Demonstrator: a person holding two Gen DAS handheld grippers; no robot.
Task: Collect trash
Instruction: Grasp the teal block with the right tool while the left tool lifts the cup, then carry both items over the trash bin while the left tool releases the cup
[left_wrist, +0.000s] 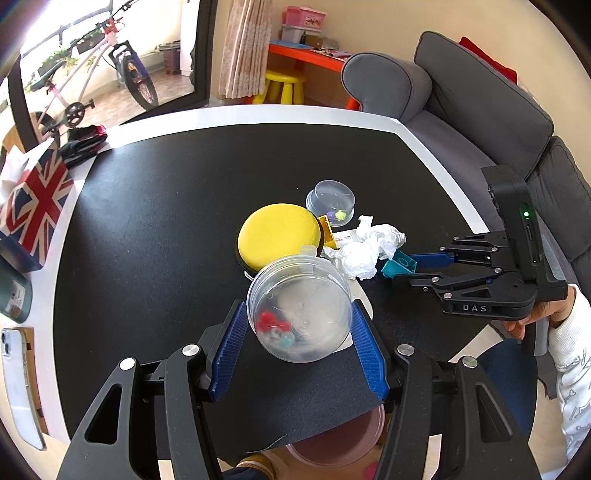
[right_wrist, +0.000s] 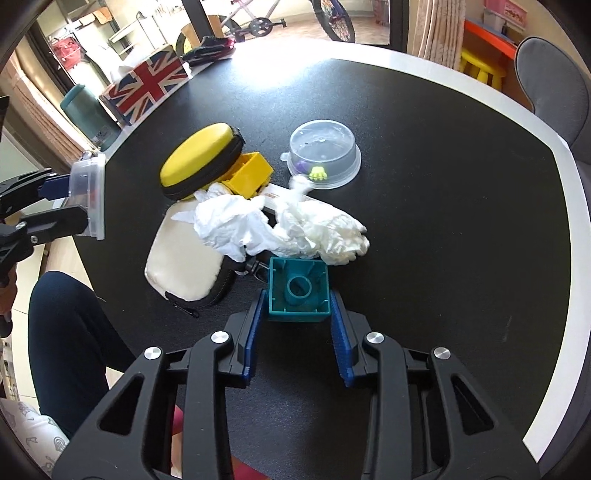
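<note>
My left gripper (left_wrist: 297, 321) is shut on a clear plastic cup (left_wrist: 299, 306) with small red and teal bits inside, held above the near edge of the black table (left_wrist: 166, 221). It also shows in the right wrist view (right_wrist: 86, 197). My right gripper (right_wrist: 297, 314) is shut on a teal toy block (right_wrist: 298, 290), seen in the left wrist view (left_wrist: 399, 266) too. Crumpled white tissue (right_wrist: 280, 225) lies just beyond the block. A second clear cup (right_wrist: 325, 155) sits upside down further back.
A yellow round zip case (right_wrist: 199, 160), a yellow block (right_wrist: 249, 173) and a cream pouch (right_wrist: 184, 266) lie by the tissue. A Union Jack box (left_wrist: 33, 206), a green bottle (right_wrist: 86, 110) and a phone (left_wrist: 18, 387) are at the left. A pink bin (left_wrist: 332, 439) stands below the table edge.
</note>
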